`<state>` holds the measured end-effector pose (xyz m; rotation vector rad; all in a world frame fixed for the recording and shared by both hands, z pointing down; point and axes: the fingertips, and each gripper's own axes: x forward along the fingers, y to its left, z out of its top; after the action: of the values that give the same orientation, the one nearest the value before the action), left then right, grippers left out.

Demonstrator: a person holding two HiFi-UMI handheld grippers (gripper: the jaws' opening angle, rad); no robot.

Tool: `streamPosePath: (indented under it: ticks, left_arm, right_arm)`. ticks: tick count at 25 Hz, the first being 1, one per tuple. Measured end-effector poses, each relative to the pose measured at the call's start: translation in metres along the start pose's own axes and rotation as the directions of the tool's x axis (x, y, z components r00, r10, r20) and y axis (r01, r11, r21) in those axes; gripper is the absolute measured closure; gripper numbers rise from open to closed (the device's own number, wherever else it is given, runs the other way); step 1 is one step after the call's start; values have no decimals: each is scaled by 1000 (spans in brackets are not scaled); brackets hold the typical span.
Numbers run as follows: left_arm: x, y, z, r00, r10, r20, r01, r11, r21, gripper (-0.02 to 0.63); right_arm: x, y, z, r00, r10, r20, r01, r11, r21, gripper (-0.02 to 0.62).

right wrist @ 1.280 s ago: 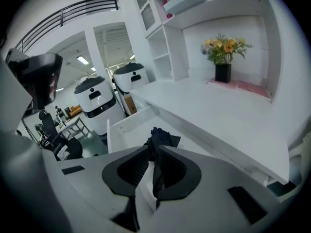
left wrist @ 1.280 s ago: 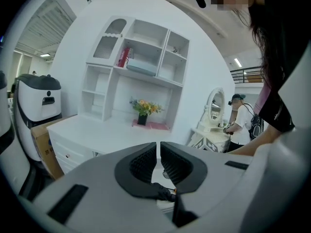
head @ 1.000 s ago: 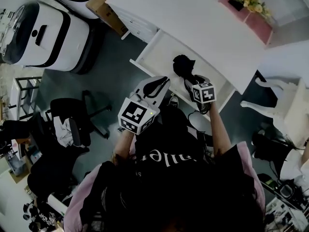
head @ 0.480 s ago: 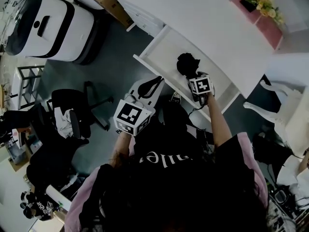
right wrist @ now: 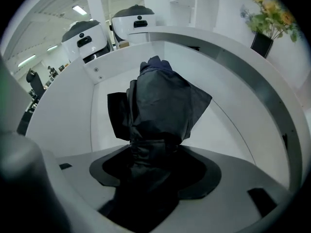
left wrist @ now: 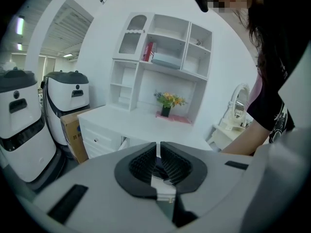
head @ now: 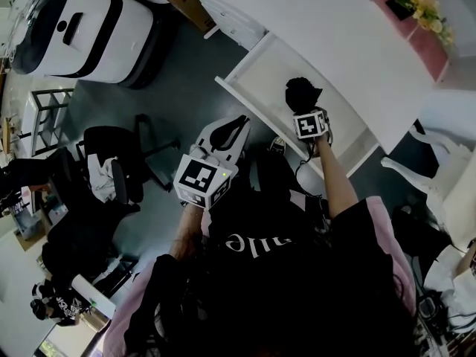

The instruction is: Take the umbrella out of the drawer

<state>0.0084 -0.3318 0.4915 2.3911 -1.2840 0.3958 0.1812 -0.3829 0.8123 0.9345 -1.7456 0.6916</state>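
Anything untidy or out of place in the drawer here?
Only the black umbrella in the open drawer: its canopy is not wrapped tight, and loose folds flare out at the sides. Nothing looks spilled or broken.

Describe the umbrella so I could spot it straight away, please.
Find the big white desk with yellow flowers at one corner. Its drawer is pulled open, and the umbrella lies inside. It is a folded, crumpled black bundle, the only dark thing in that pale drawer.
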Motion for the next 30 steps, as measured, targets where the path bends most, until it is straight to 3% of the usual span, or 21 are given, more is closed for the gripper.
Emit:
streamPosePath:
  ticks: [4,10,14,17,21,30]
  left_arm:
    - [-5,5,-3,1000,16,3,-16,1000,-10,574]
    - [-17,9,-4,1000,24,10,-24,1000,-5,574]
    - [-26,19,-4,999,36,19,-36,999,-8,574]
    - [-32,24,-3,999,38,26,-38,999,-10,574]
    - [-38,27,-1,999,25,40,-25,1000,-4,574]
    - [-57,29,1,998,-23,63,21,1000,22,574]
  right_arm:
    - [3,-2,1,1000,-25,6,25,1000,-2,316]
    - [-9,-6,0,997,-39,-59,36,999,-41,316]
    - [-33,-2,12,1000,-6,-28,4,998,-66,316]
    - [-58,-1,9,999,0,-33,-1,1000,-30,316]
    - [-92,10,22,997,54,59,-57,997,45,316]
    - [-190,52,61,962,99,254,-124,989,84,318]
